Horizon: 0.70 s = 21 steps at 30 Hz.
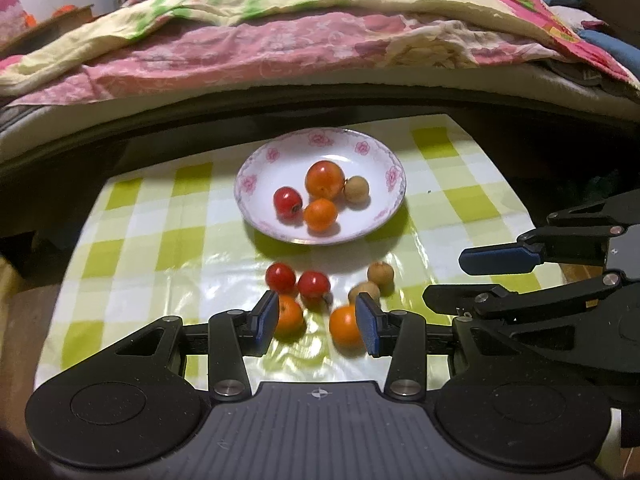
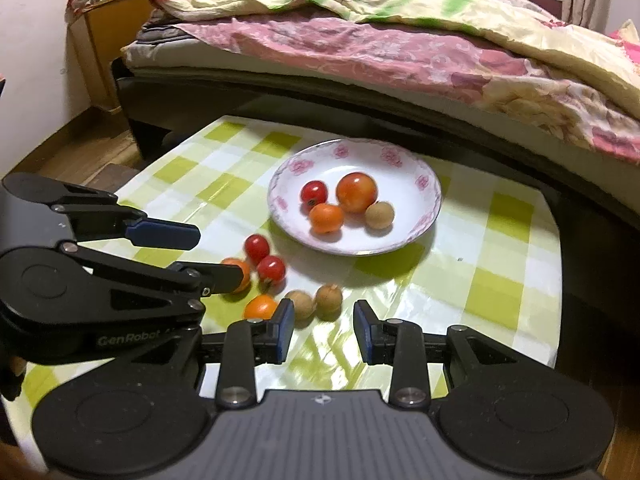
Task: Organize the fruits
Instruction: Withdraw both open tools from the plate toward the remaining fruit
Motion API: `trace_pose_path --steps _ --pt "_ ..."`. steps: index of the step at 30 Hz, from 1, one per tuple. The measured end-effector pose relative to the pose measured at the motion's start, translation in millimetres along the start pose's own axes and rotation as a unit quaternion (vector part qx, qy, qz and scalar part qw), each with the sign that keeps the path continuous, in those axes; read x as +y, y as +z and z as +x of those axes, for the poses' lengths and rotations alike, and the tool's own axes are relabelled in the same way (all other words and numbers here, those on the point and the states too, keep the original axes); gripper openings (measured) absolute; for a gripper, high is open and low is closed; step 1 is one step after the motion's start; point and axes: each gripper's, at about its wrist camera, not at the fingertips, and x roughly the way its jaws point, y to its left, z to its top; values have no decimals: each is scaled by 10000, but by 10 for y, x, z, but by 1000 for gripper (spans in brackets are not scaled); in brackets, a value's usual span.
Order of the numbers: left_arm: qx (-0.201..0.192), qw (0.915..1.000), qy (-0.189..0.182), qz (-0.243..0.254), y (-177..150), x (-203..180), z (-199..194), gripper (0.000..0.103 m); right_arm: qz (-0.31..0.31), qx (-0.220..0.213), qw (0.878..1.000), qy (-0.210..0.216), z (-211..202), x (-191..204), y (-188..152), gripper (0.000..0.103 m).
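Observation:
A white floral plate [image 1: 256,184] [image 2: 416,200] on the green-checked cloth holds a large orange tomato [image 1: 325,180], a small orange [image 1: 320,215], a red cherry tomato [image 1: 287,200] and a tan longan [image 1: 356,189]. In front of it lie two red tomatoes [image 1: 281,277] [image 1: 314,284], two oranges [image 1: 289,315] [image 1: 345,326] and two longans [image 1: 380,273] [image 1: 364,292]. My left gripper [image 1: 318,322] is open and empty over these loose fruits. My right gripper [image 2: 323,330] is open and empty, just in front of the longans [image 2: 329,297].
A bed with pink and yellow bedding [image 1: 280,40] runs along the far side of the low table. A wooden nightstand [image 2: 132,4] stands at the far left. The checked cloth [image 1: 160,232] ends at the table edges left and right.

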Motion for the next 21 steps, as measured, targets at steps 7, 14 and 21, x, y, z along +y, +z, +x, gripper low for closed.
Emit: trace_pose_path --steps 7,14,21 --pt "36 10000 88 -9 -176 -30 -187 49 -191 139 9996 155 -181 175 -113 35" --pt "160 9991 -265 -282 -325 124 77 55 -172 369 9991 106 -36 227 -175 35" --pt "371 9974 -450 -420 -359 162 342 56 -19 650 9979 -24 220 133 -205 35"
